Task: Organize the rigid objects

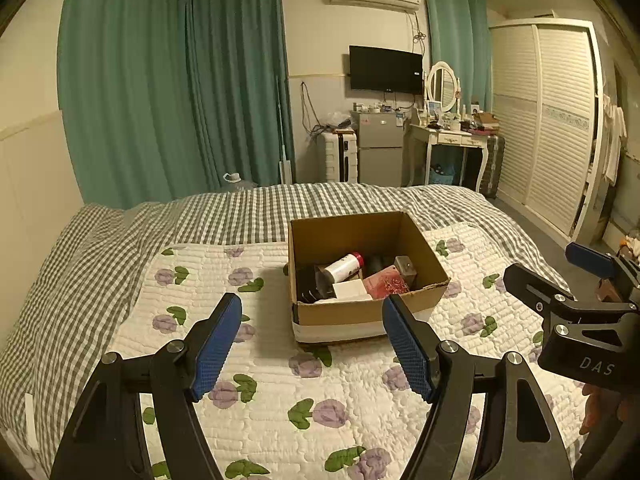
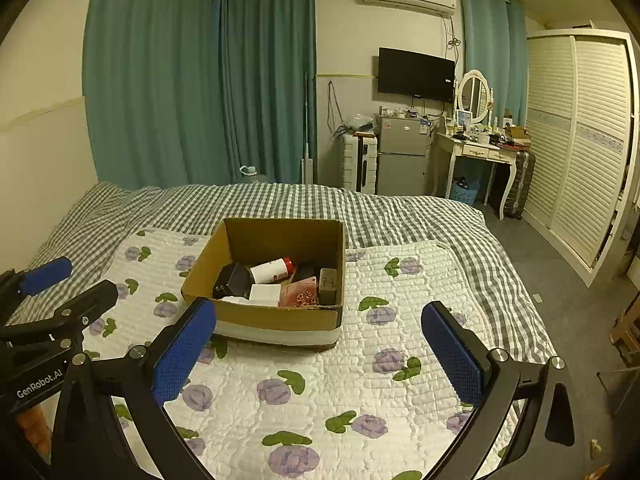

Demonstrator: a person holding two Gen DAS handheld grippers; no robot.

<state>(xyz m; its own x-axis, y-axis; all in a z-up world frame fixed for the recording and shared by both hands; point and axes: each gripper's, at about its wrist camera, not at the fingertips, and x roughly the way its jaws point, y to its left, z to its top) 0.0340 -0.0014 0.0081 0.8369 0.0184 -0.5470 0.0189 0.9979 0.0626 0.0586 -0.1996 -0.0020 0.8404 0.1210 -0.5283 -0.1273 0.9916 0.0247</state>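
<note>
1. Bed [image 2: 440, 216]: grey gingham cover, with a white quilt [image 2: 320, 380] printed with purple flowers spread over its near part; it carries everything below.
2. Cardboard box [image 2: 276, 316]: the landmark, open-topped, resting on the quilt. The task's rigid objects lie jumbled inside it: a white bottle with a red cap [image 2: 272, 270], a black block [image 2: 232, 280] left of the bottle, a white carton [image 2: 265, 294] and a pink packet [image 2: 300, 292] toward the near wall.
3. Left tool [image 1: 312, 340]: short of the box's near wall, pads wide apart, nothing between them.
4. Right tool [image 2: 318, 344]: also short of the near wall, pads wide, empty.
5. Risks, as judged: the soft quilt may let the box slide or tip if a pad catches its rim; the leaning bottle may roll when neighbours shift; the tools, close together, may collide.
6. Legible writing: "GenRobot.AI" and "DAS" on the tool bodies.
</note>
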